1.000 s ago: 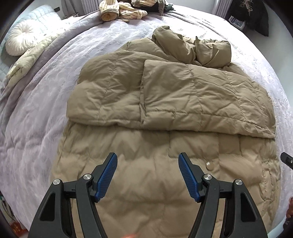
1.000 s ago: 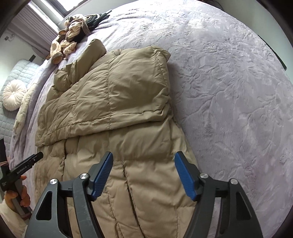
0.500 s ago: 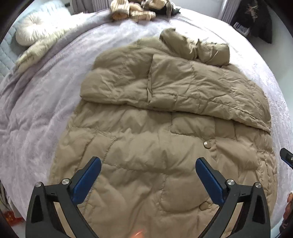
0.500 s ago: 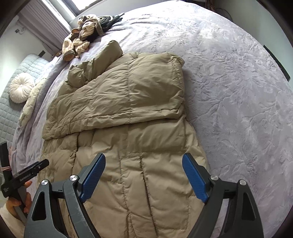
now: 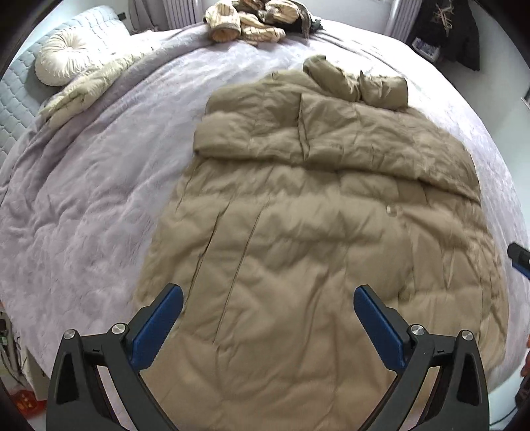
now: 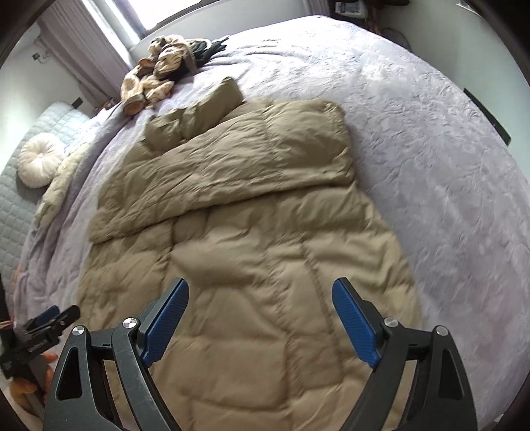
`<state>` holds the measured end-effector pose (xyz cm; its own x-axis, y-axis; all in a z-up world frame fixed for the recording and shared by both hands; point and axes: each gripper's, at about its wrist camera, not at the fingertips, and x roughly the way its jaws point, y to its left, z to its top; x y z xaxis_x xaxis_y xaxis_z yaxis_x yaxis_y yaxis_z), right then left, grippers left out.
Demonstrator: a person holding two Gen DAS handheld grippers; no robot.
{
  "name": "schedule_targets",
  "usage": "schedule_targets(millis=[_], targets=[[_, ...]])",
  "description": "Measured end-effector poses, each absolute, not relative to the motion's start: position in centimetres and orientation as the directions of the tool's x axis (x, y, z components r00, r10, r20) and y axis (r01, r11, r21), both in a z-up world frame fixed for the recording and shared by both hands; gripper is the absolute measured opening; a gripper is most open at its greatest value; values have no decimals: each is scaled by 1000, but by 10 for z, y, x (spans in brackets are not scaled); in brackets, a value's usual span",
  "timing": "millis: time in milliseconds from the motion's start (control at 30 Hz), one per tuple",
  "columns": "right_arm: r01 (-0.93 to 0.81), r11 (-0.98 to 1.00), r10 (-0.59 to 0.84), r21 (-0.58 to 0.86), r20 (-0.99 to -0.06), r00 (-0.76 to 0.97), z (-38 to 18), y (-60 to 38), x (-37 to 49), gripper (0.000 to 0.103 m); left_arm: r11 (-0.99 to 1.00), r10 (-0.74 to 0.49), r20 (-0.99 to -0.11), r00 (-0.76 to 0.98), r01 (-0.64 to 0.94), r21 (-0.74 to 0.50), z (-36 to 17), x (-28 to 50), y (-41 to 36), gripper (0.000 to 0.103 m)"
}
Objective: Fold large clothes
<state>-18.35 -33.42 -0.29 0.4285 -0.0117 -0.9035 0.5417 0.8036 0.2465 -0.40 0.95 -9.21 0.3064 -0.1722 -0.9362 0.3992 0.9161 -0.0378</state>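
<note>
A large tan puffer coat (image 5: 318,232) lies flat on the lilac bed, with both sleeves folded across its upper part and the hood bunched at the far end. It also shows in the right wrist view (image 6: 251,252). My left gripper (image 5: 268,298) is open and empty, held above the coat's lower left part. My right gripper (image 6: 260,291) is open and empty above the coat's lower right part. The left gripper also shows at the left edge of the right wrist view (image 6: 46,321).
The lilac quilted bedspread (image 5: 82,199) surrounds the coat. A pile of striped clothes (image 5: 251,20) lies at the far edge of the bed. A round white cushion (image 5: 63,59) rests at the headboard side. Dark clothing (image 5: 460,30) hangs by the far right wall.
Both grippers opened wider and pulled back and up from the coat. More of the coat's lower part and the bed is now in view.
</note>
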Motion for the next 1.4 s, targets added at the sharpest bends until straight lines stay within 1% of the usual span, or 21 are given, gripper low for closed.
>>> schedule_targets(millis=[100, 400, 600, 700, 800, 933, 1067, 1133, 1200, 1400], targets=[[539, 805, 9, 248, -913, 407, 5, -318, -189, 90, 914, -179, -946, 271, 401, -58, -91, -14, 24, 103], [577, 747, 96, 330, -912, 398, 15, -289, -226, 90, 922, -168, -964, 204, 378, -80, -86, -43, 58, 103], [633, 643, 224, 430, -897, 382, 8, -276, -255, 90, 922, -158, -973, 169, 378, -84, -82, -58, 78, 103], [681, 585, 265, 439, -898, 351, 1, -269, -268, 90, 924, -171, -973, 154, 367, -105, -81, -63, 89, 103], [703, 530, 313, 475, -880, 359, -6, -265, -279, 90, 931, -195, -973, 123, 334, -144, -85, -66, 105, 103], [728, 459, 360, 510, -856, 372, -18, -260, -293, 90, 940, -197, -977, 86, 300, -164, -99, -71, 126, 103], [763, 385, 376, 519, -843, 384, -31, -262, -308, 90, 939, -264, -964, 33, 237, -249, -115, -74, 144, 103], [775, 341, 392, 532, -830, 397, -38, -263, -315, 90, 923, -335, -942, -5, 197, -330, -128, -74, 151, 103], [787, 298, 403, 541, -818, 410, -46, -266, -323, 90, 910, -381, -924, -43, 157, -383, -145, -73, 154, 103], [826, 170, 399, 538, -804, 441, -77, -277, -347, 90, 876, -468, -878, -97, 81, -476, -185, -62, 142, 103]])
